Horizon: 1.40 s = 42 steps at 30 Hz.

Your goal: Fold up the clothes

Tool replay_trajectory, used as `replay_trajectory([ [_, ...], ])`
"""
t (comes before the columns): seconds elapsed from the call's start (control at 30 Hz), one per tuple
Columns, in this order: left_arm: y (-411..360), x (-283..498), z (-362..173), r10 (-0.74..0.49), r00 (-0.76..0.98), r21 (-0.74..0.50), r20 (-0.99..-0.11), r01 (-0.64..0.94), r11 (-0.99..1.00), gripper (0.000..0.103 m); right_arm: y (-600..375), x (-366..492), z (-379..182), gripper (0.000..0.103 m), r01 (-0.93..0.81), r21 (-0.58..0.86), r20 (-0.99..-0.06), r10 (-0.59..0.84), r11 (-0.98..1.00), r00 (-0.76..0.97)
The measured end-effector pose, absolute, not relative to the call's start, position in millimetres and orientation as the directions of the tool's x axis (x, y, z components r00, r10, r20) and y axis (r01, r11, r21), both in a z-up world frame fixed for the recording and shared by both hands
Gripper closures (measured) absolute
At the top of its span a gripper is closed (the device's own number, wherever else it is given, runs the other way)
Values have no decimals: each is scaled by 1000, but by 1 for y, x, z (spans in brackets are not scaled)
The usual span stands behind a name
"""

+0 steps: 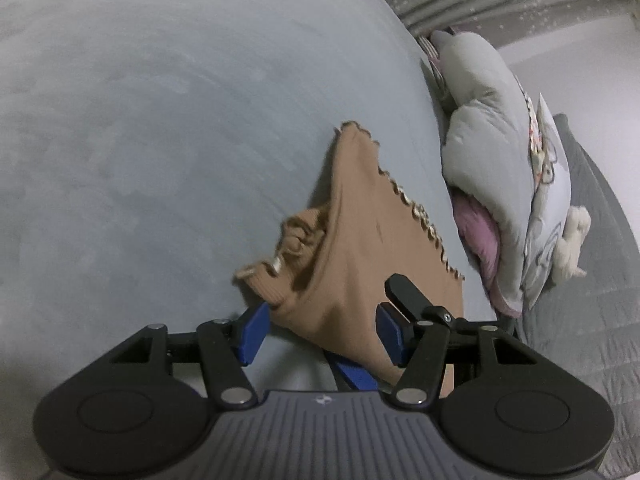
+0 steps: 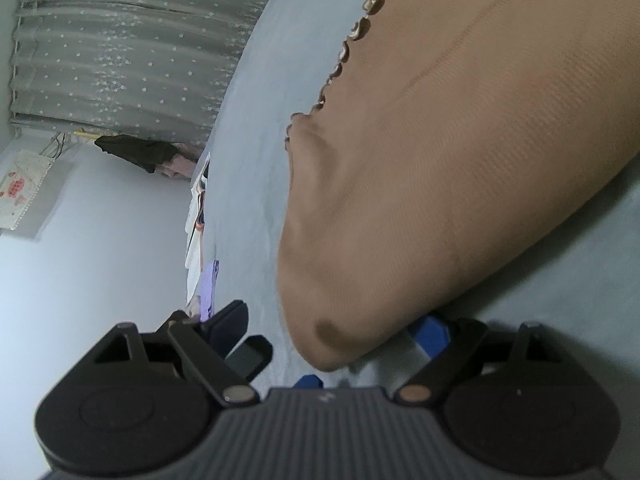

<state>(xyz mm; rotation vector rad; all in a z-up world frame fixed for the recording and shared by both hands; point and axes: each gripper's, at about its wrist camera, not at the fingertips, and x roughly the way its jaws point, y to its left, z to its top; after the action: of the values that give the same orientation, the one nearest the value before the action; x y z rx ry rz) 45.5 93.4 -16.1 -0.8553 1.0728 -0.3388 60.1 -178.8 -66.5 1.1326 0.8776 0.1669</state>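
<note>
Pale blue-grey bedsheet (image 1: 140, 128) fills the left of the left wrist view, soft and a bit fuzzy looking, plain all over. Moving right, the left gripper (image 1: 320, 332) has its blue pads spread wide apart, not clamping anything, with the near corner of the tan top (image 1: 360, 248) sitting between them. That top is a fine ribbed knit with a wavy lettuce-edge trim down its right side; its long axis runs from the near corner up and away to a narrow point, leaning a little left. A scrunched sleeve or cuff bunches at its left side. Right of it, a puffy grey quilt (image 1: 480, 128) is piled up over something pink, with a printed pillow beside it.

In the right wrist view, a grey star-print curtain (image 2: 120, 52) hangs at the left, then sheet, then the same tan knit draping from upper right down to a rounded end right by the right gripper (image 2: 340, 360). Its fingers look spread, but the cloth covers the middle, so can't tell if it's gripping.
</note>
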Motion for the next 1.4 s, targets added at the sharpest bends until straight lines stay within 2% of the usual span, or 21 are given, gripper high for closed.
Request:
replay_trajectory([
  [0.13,94,47,-22,-627,453,-752,-634,-173,636,46,-172,68,-69,22,323,828,-544,519,458,659],
  [0.23,92,48,-26,-619,435,-738,-654,-190,647,46,-166,73,-70,50,353,814,-568,508,462,647],
  [0.27,92,47,-27,-623,434,-742,-651,-190,644,46,-166,74,-72,64,381,809,-579,504,447,640],
  [0.3,93,47,-27,-630,436,-750,-643,-191,633,46,-168,74,-73,72,394,812,-578,504,430,641],
  [0.37,95,46,-28,-646,443,-770,-622,-196,607,46,-173,72,-77,82,408,827,-561,513,387,650],
  [0.47,99,49,-32,-671,456,-804,-585,-213,556,42,-180,70,-80,85,398,852,-524,534,340,664],
  [0.67,104,58,-64,-803,430,-906,-413,-290,310,40,-192,72,-77,86,369,891,-454,574,266,682],
  [0.77,97,77,-75,-850,425,-939,-310,-275,205,39,-200,79,-73,86,348,904,-426,595,249,682],
  [1.1,76,141,-86,-881,339,-939,-330,-215,269,42,-218,77,-81,85,325,907,-419,632,267,652],
  [1.17,70,147,-80,-861,316,-917,-397,-168,361,52,-218,76,-84,80,320,901,-433,638,292,637],
  [1.23,64,148,-72,-830,305,-883,-467,-118,454,71,-220,75,-88,65,319,894,-448,643,314,621],
  [1.3,60,148,-68,-810,300,-860,-504,-85,503,76,-227,68,-91,38,321,890,-456,644,324,614],
  [1.33,59,148,-67,-802,300,-850,-517,-71,522,77,-231,64,-92,34,321,888,-459,644,328,612],
  [1.4,59,147,-65,-793,306,-842,-527,-62,536,78,-248,51,-95,34,310,894,-448,645,323,619],
])
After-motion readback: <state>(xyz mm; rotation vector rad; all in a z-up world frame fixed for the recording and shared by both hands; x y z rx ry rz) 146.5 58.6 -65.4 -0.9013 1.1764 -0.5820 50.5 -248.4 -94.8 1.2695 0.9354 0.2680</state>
